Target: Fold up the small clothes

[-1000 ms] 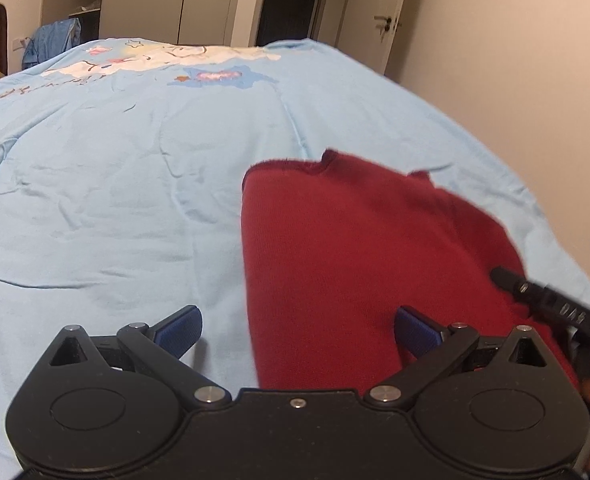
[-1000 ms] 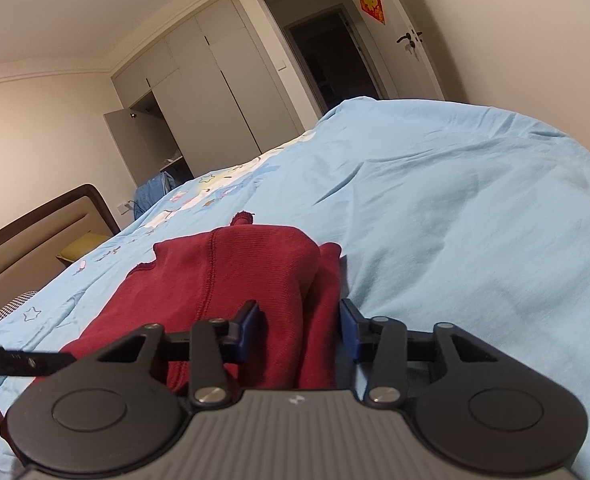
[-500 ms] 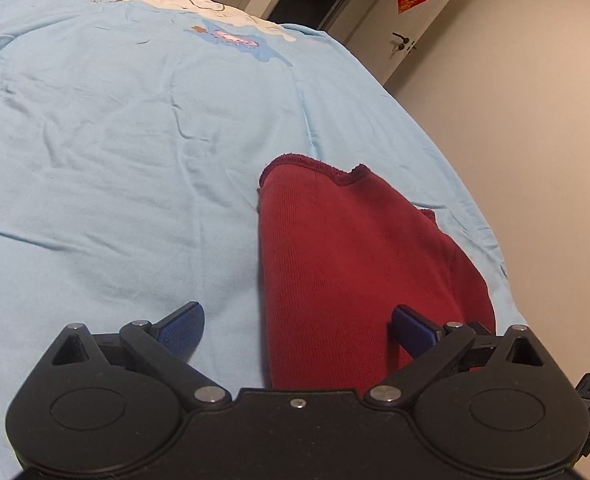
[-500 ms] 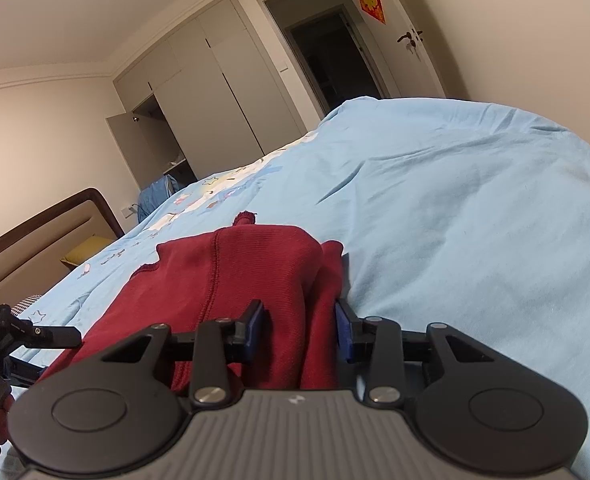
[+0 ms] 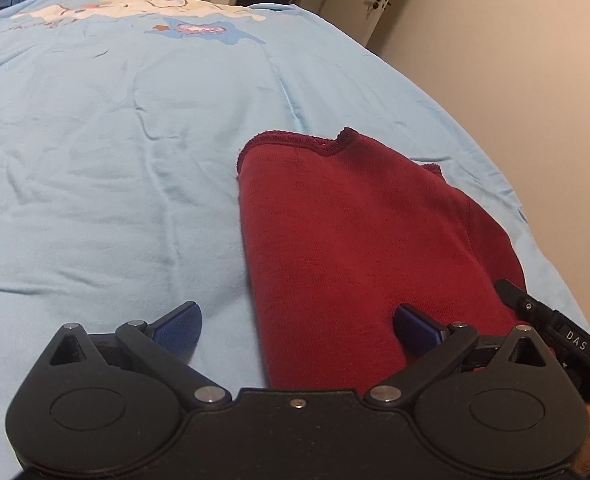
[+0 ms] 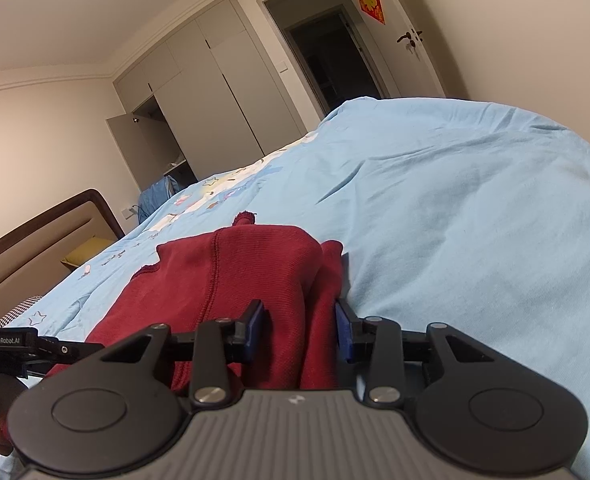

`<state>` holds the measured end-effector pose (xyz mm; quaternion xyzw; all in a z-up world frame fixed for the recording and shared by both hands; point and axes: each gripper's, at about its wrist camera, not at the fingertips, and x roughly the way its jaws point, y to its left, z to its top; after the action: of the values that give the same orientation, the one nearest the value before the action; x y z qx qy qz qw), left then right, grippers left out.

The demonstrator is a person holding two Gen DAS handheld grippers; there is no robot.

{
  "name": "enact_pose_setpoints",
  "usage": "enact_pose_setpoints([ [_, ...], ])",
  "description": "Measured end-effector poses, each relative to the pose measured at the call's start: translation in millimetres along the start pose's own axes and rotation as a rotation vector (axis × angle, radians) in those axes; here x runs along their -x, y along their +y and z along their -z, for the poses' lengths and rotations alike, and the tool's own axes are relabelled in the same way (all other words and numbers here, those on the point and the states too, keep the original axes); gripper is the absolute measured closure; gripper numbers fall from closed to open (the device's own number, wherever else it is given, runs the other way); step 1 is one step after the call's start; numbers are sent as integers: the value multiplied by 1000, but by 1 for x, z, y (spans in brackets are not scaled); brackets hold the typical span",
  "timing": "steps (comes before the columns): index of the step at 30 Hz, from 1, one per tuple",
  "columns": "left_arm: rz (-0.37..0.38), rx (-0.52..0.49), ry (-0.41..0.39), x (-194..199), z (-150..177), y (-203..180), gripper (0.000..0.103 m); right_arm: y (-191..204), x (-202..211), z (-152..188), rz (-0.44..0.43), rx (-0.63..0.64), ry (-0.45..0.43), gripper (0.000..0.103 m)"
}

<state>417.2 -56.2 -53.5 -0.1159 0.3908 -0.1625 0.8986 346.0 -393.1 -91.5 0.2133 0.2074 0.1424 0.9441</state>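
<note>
A dark red knit garment lies folded lengthwise on the light blue bedsheet, near the bed's right edge. My left gripper is open wide over the garment's near end, one blue pad over the sheet and the other over red cloth. In the right wrist view the garment bunches up between the pads of my right gripper, which is shut on a thick fold at its right edge. The right gripper's body shows at the far right of the left wrist view.
The sheet spreads wide to the left and far side, with a cartoon print. A beige wall runs close along the bed's right edge. A headboard, a wardrobe and a dark doorway stand beyond.
The right gripper's pads have drawn closer together on the bunched fold. The left gripper stayed open and shifted its aim slightly over the garment's near end.
</note>
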Motion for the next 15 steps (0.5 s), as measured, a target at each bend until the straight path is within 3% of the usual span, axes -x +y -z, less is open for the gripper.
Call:
enact_pose_setpoints([
  [15,-10,-19,-15,1,1,-5,10,0,0,0,-1,0,0,62],
])
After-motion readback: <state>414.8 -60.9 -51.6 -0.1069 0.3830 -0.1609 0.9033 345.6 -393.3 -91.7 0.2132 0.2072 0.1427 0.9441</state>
